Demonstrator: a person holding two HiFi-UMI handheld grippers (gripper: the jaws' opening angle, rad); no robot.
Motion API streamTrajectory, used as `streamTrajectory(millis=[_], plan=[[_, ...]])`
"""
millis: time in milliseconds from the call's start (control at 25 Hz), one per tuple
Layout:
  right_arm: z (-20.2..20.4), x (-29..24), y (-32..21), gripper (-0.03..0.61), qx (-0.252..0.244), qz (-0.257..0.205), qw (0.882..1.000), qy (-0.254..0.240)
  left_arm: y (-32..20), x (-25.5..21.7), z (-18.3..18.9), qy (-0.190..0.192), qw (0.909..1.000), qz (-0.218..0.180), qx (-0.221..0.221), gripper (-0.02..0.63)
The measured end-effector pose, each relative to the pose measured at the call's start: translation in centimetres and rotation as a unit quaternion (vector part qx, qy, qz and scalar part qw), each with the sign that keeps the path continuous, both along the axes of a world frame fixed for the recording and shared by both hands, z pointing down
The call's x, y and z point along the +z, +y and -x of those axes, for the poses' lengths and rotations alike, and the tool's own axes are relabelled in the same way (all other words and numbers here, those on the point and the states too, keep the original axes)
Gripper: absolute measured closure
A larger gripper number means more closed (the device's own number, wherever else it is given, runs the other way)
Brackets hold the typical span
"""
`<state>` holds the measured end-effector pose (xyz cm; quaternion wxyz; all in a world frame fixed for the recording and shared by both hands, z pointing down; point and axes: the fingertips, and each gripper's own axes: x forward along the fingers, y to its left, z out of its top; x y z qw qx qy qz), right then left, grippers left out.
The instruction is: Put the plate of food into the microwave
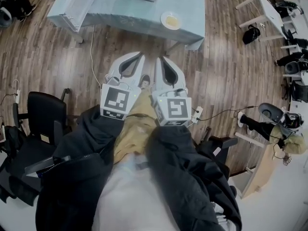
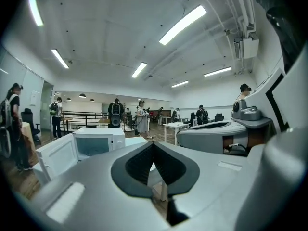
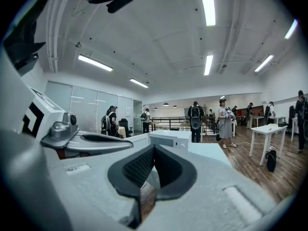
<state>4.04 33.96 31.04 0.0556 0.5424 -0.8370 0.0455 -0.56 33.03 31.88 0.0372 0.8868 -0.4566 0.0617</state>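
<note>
Far left on the counter (image 1: 192, 13), the microwave door (image 2: 57, 156) already hangs wide open, and the microwave (image 2: 100, 139) itself stands just behind it, its cavity looking clear. So the opening step looks done, and this reads as the approach: the person stands back on the wooden floor (image 1: 57, 57), well apart from the counter.

Now the left gripper (image 1: 140, 56). Its fingers (image 2: 139, 162) are pressed together at the tips and there is nothing between them. Right beside it, nearly touching, sits the right gripper (image 1: 161, 58), in the same state: fingers closed tip to tip and carrying nothing. Both point ahead toward the counter.

Further right is the plate of food (image 1: 171, 20), sitting near the front edge of the counter, to the right of the microwave and well apart from both grippers. It is untouched.

My call on the next move is to close in on the counter, spread the fingers and take the plate by its rim. Then it must stay level on the way left into the open cavity, because a tilt could spill the food.

As for writing, there is none to read. Only black-and-white square markers show on the gripper cubes (image 1: 115, 101), and any brand on the microwave is too small to make out.
</note>
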Motion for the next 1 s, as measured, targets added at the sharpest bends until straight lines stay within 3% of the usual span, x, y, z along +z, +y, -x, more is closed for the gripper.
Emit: streamTrajectory(millis=[240,520,720,1000], plan=[[-0.3,-0.2,-5.7,0.583,-0.042,-0.016,0.999,-0.014,-6.2,0.5,-0.1,-0.01,0.9994,-0.001,-0.033,0.617],[-3.6,-0.6,-13.1,0.583,-0.072,-0.023,0.997,-0.025,-14.0,0.4,-4.7,-0.008,0.9994,0.007,-0.034,0.617],[-5.5,0.0,-17.5,0.584,-0.092,-0.012,0.995,-0.023,-18.2,0.9,-7.3,-0.014,0.999,0.021,-0.037,0.618],[-6.7,0.7,-21.9,0.584,-0.099,0.005,0.995,-0.02,-22.2,2.0,-8.2,-0.018,0.9978,0.046,-0.046,0.617]])
